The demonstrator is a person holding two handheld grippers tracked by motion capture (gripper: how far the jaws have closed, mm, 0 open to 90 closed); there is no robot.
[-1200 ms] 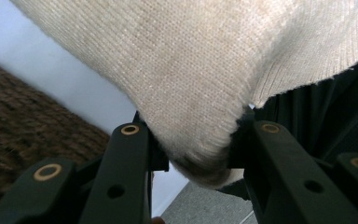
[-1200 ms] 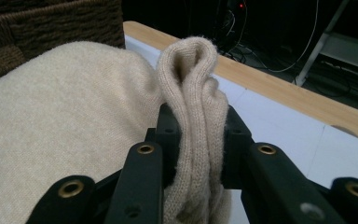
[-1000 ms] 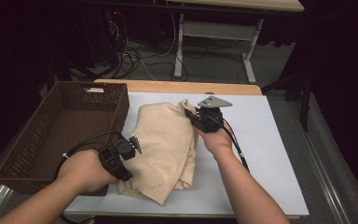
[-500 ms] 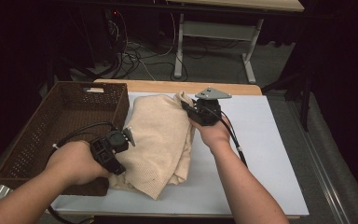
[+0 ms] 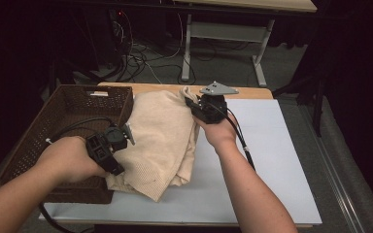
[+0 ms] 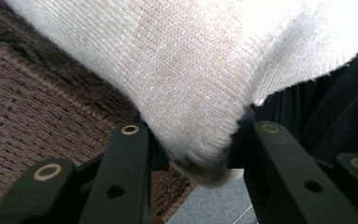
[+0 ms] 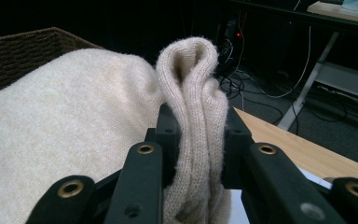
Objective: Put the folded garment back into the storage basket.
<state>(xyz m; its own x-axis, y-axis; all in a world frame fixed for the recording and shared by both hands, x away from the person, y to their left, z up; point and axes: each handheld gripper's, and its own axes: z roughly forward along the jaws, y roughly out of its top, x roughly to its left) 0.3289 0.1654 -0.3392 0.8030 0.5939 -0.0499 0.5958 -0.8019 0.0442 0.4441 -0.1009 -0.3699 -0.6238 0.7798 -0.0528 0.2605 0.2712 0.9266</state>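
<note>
Both my claws have lifted the soft, light sweater leftward toward the basket, left claw and right claw each pinching a folded edge.

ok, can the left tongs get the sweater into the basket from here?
Probably yes. The left tongs grip the cream sweater at its near corner, right beside the brown basket, whose open top has nothing over it. The right tongs hold the far edge, so both must move together.
</note>
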